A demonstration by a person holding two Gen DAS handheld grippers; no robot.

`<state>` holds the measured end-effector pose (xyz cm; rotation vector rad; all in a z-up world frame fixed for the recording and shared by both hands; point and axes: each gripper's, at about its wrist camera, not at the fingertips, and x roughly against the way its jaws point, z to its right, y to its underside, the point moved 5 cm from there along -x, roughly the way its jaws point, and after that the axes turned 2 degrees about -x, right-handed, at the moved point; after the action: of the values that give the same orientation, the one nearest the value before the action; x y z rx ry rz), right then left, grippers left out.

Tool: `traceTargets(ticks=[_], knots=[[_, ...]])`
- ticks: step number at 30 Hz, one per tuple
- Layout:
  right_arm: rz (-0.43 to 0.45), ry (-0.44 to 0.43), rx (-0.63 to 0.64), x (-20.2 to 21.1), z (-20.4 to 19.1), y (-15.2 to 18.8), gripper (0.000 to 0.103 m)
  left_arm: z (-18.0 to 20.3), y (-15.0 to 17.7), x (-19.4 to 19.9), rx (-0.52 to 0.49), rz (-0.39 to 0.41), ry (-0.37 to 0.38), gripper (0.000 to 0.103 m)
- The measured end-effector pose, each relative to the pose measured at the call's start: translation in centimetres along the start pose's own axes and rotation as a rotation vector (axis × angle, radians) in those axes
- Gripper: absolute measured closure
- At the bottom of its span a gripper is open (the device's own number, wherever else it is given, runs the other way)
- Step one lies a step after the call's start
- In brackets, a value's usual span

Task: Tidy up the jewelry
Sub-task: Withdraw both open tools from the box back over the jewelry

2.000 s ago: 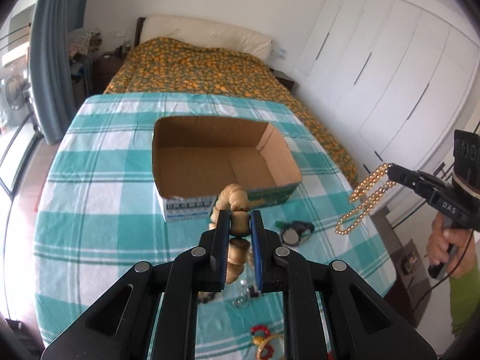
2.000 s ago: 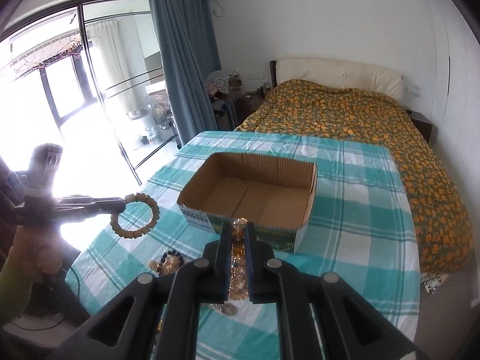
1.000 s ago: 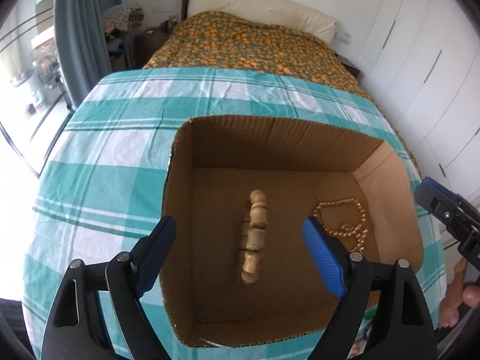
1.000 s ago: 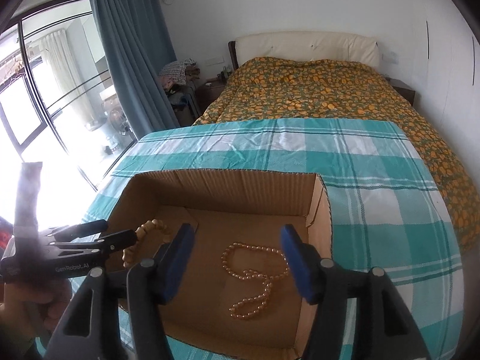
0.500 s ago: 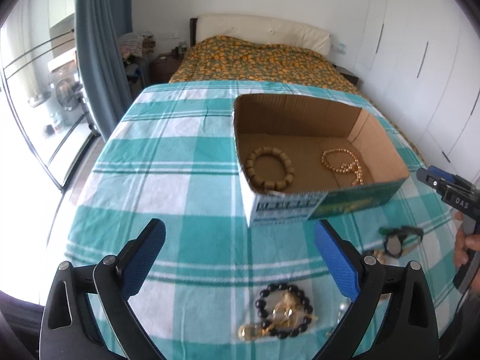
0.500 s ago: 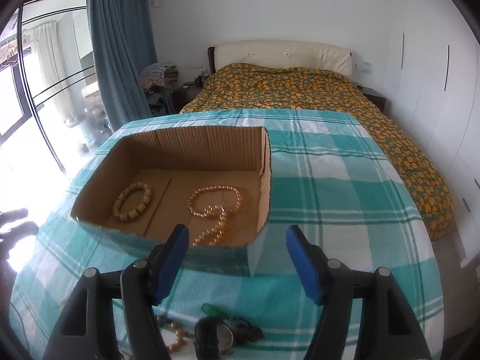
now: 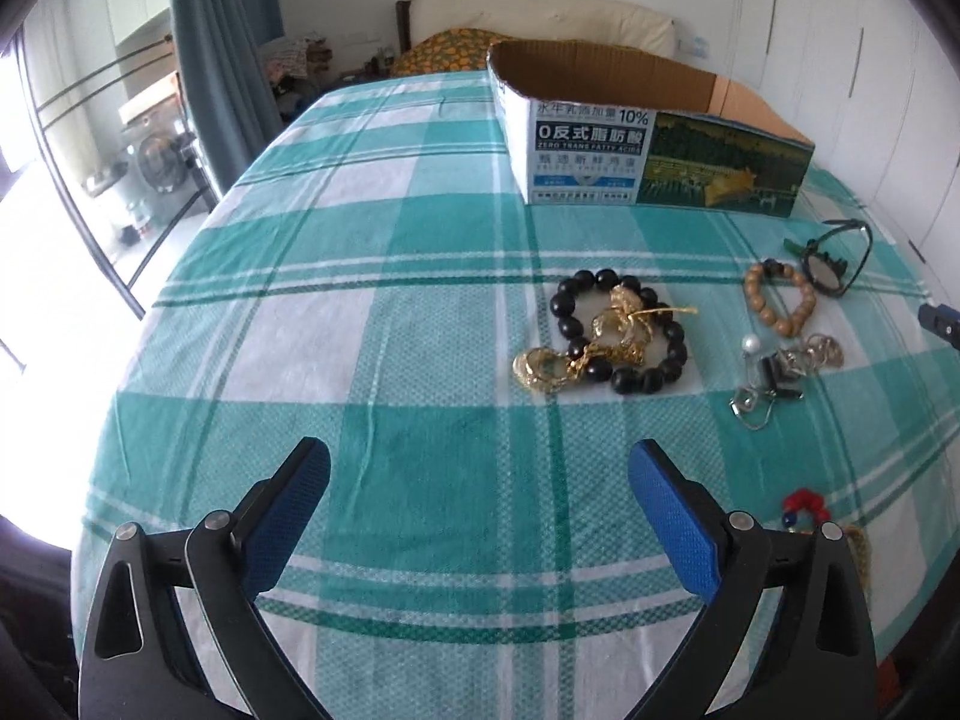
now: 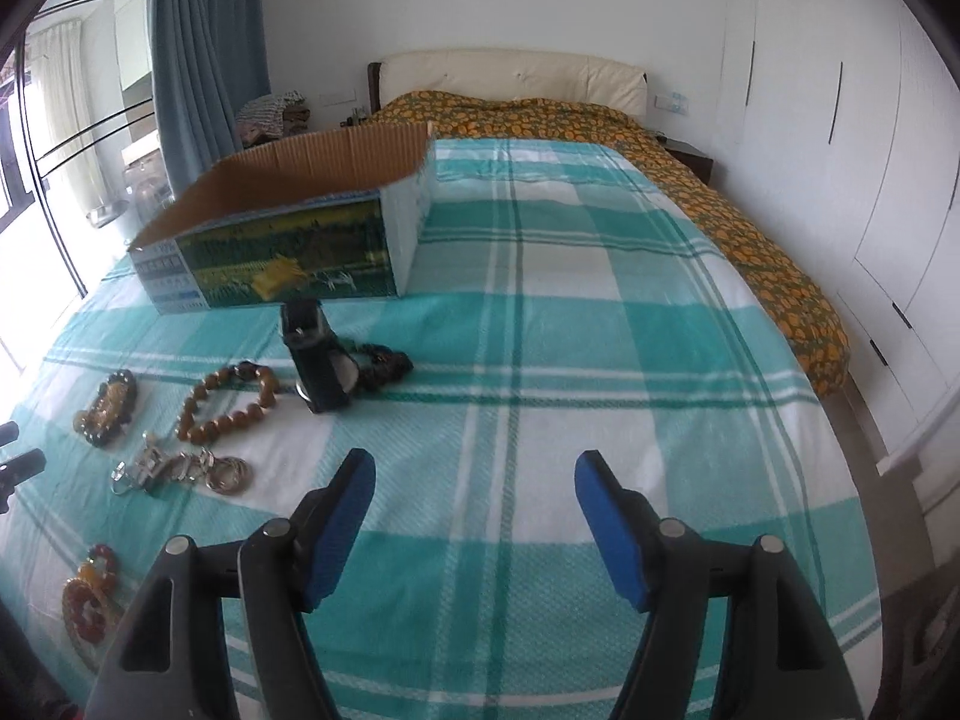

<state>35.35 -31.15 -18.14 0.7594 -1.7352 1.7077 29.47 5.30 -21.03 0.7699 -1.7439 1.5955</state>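
Note:
An open cardboard box (image 7: 654, 150) stands at the far side of the checked table; it also shows in the right wrist view (image 8: 288, 240). Its inside is hidden from here. My left gripper (image 7: 480, 474) is open and empty, low over the cloth. Ahead of it lie a black bead bracelet tangled with gold pieces (image 7: 612, 336), a brown wooden bead bracelet (image 7: 780, 300), a black watch (image 7: 834, 264) and silver pieces (image 7: 774, 372). My right gripper (image 8: 474, 480) is open and empty. The watch (image 8: 324, 360), wooden bracelet (image 8: 228, 402) and silver pieces (image 8: 180, 468) lie to its front left.
Red and amber beads (image 8: 90, 588) lie at the near left in the right wrist view, and at the near right in the left wrist view (image 7: 804, 507). A bed (image 8: 600, 120) stands beyond the table. White wardrobes (image 8: 840, 120) line the right wall. The table edge (image 8: 852, 480) drops off right.
Both grippers opened and let the wooden bracelet and the pearl necklace fall into the box. Both then drew back and down to the near side of the table.

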Motion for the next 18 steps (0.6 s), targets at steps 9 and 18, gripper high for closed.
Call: traceTargets(ticks=[9,18], knots=[[-0.036,0.062,-0.080,-2.2,3.4,1.0,0.032,1.1,0.4,-1.6,-0.060,0.026,-0.011,0.003],[-0.054,0.057,-0.109,-3.3,4.2,2.0,0.027,1.0,0.5,-2.8,-0.051,-0.025,0.047,0.000]])
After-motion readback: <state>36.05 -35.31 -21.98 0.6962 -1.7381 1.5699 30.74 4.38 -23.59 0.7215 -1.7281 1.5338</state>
